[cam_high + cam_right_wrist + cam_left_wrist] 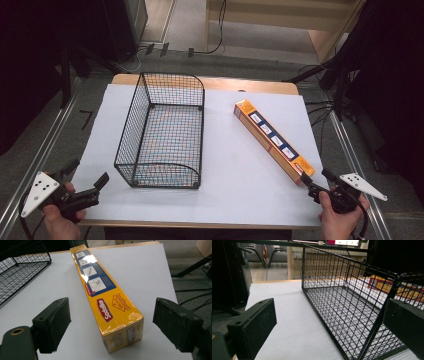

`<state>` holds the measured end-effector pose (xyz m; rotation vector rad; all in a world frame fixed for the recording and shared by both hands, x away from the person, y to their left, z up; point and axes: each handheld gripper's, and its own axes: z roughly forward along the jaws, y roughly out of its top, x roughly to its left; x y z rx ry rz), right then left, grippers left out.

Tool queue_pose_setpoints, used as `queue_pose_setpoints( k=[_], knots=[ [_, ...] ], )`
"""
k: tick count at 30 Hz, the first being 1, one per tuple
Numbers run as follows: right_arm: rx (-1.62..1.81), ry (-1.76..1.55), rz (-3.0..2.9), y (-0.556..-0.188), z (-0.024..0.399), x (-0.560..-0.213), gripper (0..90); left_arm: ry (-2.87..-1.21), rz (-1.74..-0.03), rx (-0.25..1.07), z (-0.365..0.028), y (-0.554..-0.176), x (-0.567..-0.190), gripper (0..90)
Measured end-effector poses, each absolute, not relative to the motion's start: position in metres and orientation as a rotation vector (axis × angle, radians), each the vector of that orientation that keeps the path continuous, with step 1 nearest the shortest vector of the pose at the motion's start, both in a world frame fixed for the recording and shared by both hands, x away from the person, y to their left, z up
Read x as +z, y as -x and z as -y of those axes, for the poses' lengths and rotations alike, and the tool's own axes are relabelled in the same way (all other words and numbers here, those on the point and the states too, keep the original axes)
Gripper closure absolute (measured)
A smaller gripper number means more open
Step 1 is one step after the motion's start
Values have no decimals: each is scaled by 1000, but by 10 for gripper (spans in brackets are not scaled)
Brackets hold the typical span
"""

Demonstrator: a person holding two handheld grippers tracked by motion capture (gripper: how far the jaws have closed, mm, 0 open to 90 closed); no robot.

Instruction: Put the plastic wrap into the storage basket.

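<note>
On the white-covered table (240, 170) in front of the person sit two things: a black wire-mesh basket with rounded end walls (162, 132) on the left half, and a long, narrow yellow-orange cardboard box wrapped in clear film (274, 141) on the right half. The box lies flat and slantwise, its far end toward the middle of the table and its near end by the right front corner, well apart from the basket.

The left gripper (89, 186) is held at the front left corner of the table, just beside the basket's near end. In the left gripper view its two black jaws stand wide apart with nothing between them; the basket's near corner post (375, 325) rises just in front of the jaw on that view's right side, not touching it as far as I can tell.

The right gripper (316, 184) sits at the near end of the box. In the right gripper view its jaws are spread wide, one either side of the box's end face (123, 336), clear gaps on both sides, gripping nothing.
</note>
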<state>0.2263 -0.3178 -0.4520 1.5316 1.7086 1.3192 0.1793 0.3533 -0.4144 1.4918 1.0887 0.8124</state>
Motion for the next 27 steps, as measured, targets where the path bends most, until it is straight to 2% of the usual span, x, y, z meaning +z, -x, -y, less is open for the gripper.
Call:
queue_pose_setpoints(
  k=[2, 5, 8, 11, 14, 18, 23, 27],
  knots=[
    [1322, -1521, -1722, -227, 318, -452, 207, -1498, -1088, 833, -351, -179, -414, 0],
    [1273, -1511, -1745, -228, 315, -449, 209, -1502, -1080, 835, -348, -178, -414, 0],
    [1235, -1462, -1764, -228, 311, -445, 263, -1491, -1070, 825, -347, -176, -410, 0],
    [1263, -1423, -1778, -232, 309, -441, 278, -1458, -1081, 771, -345, -173, -407, 0],
    [1242, -1404, -1794, -237, 308, -434, 314, -1461, -1091, 779, -341, -173, -401, 0],
    [1154, -1398, -1850, -243, 307, -424, 243, -1432, -1117, 823, -341, -175, -400, 0],
    [1138, -1375, -2016, -252, 302, -418, 148, -1511, -1062, 918, -340, -174, -405, 0],
    [1040, -1351, -2110, -263, 293, -415, 130, -1519, -1077, 907, -345, -170, -412, 0]
  ],
)
